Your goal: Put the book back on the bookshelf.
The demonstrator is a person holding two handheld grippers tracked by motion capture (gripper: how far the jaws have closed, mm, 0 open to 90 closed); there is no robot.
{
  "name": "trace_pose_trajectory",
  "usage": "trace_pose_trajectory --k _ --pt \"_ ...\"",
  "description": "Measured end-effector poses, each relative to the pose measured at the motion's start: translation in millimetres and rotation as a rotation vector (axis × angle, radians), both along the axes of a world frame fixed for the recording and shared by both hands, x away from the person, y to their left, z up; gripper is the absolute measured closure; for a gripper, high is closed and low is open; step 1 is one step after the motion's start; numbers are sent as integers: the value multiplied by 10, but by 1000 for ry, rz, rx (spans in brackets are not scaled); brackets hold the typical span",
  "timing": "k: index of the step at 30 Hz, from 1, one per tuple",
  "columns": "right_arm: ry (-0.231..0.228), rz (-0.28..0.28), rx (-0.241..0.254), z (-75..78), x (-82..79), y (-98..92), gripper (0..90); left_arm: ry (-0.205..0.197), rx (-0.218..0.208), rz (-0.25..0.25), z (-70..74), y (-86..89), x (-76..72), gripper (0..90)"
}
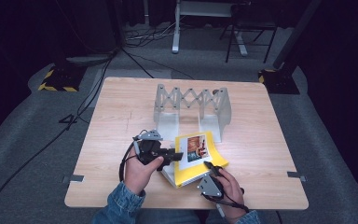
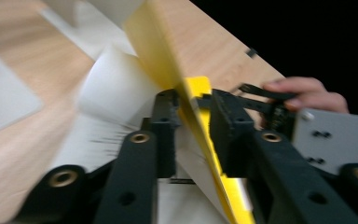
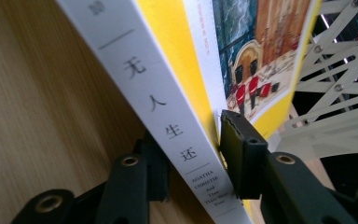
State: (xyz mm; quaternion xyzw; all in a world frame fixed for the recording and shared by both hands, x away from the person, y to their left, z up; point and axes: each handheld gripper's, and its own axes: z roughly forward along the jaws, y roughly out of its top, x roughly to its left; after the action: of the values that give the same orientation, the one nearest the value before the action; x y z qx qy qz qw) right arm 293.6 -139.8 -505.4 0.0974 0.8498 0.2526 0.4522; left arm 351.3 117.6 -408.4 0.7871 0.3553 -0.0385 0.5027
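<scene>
A yellow book [image 1: 196,150] with a picture on its cover lies open-edged near the table's front middle. My left gripper [image 1: 176,155] comes in from the left and is shut on the lifted yellow cover [image 2: 158,51], above the white pages [image 2: 112,84]. My right gripper [image 1: 209,166] holds the book from the near right side. In the right gripper view its jaws [image 3: 191,147] clamp the white spine [image 3: 154,93], which bears Chinese characters and "Agatha Christie". The cover picture [image 3: 256,51] faces up and to the right.
A grey folding lattice rack [image 1: 191,101] stands on the wooden table [image 1: 121,107] just behind the book; the same rack [image 3: 340,84] is close in the right gripper view. Cables and stand bases lie on the floor beyond the table.
</scene>
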Motion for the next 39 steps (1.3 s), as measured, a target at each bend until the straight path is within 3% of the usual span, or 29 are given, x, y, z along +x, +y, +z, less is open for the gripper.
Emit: trace_pose_trajectory --k 3,4,5,10,15,20,29,36,39 --pt "-7 14 -26 34 -9 -3 666 -30 5 85 16 95 13 548" --pt "-12 18 -28 37 -16 -1 670 -30 5 85 16 95 13 496" --pt "-16 24 -31 41 -24 -2 674 -48 34 126 26 138 12 433" --pt "-12 39 -32 92 -40 -8 698 -98 51 166 59 187 -13 349" --pt "5 57 -13 217 -61 -11 748 -129 57 215 70 306 -18 346" --pt "23 54 37 388 -58 -52 760 -146 72 271 54 475 -36 340" --pt "55 50 98 575 -69 -115 762 -130 100 355 -52 711 -48 339" --pt "54 53 149 770 -65 -185 763 -115 151 388 -168 809 -46 333" --pt "73 57 174 832 -52 -205 763 -109 218 398 -257 855 -45 328"
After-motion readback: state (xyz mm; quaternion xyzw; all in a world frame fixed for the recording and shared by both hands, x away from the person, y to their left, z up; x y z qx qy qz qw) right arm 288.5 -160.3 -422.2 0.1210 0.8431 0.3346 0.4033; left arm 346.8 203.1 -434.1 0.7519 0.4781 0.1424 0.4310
